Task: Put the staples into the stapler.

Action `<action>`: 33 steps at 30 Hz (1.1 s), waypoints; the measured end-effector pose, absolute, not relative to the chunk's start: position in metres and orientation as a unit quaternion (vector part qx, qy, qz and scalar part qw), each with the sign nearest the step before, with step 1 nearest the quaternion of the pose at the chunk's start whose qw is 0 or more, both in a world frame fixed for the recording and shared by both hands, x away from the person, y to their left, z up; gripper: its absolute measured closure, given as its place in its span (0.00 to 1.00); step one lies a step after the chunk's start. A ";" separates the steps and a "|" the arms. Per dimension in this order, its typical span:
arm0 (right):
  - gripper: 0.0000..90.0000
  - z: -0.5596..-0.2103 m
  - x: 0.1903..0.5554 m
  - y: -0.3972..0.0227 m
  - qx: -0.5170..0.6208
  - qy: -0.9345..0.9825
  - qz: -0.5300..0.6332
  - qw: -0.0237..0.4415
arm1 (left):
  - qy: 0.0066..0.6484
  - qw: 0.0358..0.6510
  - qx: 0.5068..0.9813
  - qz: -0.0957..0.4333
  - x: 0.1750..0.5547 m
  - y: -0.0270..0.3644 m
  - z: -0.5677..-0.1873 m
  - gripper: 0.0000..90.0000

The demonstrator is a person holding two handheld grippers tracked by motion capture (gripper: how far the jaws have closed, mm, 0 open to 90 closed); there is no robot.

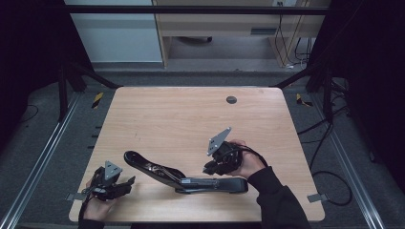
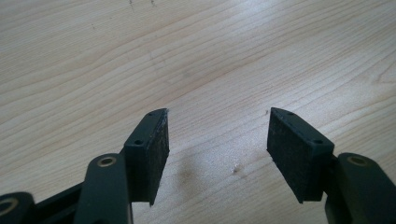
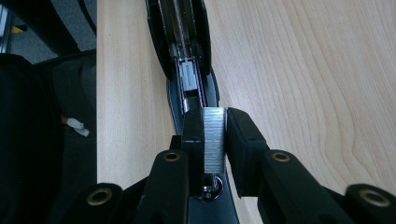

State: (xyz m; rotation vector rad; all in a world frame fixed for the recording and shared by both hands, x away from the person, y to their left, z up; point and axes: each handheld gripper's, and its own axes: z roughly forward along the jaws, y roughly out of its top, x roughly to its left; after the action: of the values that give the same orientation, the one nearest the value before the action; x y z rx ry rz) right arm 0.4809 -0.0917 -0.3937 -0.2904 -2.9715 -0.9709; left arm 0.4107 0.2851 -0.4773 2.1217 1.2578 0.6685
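Over the open stapler (image 1: 184, 176), right gripper (image 3: 215, 135) pinching staple strip (image 3: 214, 140), left gripper (image 2: 217, 140) agape.

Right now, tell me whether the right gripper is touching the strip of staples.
Touching. In the right gripper view the right gripper has both pads pressed flat against the sides of the silver strip of staples, held above the opened black stapler.

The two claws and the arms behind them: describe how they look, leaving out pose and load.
Both the left claw and the right claw are black, each topped by a grey three-cornered plate. Each has two flat jaws faced with dark, rough pads, hinged on black links with brass-coloured rivets. A black cable trails from each. The right arm wears a dark long sleeve.
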 end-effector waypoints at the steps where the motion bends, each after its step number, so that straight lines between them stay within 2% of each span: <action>1: 0.86 -0.394 0.480 -0.091 -0.094 -0.946 -0.309 0.001 | 0.471 0.289 0.795 0.250 0.411 0.285 -0.477 0.43; 33: 0.86 -0.419 0.480 -0.077 -0.058 -0.957 -0.285 0.022 | 0.471 0.289 0.795 0.250 0.410 0.285 -0.477 0.43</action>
State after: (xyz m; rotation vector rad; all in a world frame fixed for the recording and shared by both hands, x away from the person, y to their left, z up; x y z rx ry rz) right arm 0.4798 -0.0774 -0.4191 -0.1799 -2.9649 -0.8817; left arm 0.4105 0.2847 -0.4770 2.1222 1.2577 0.6660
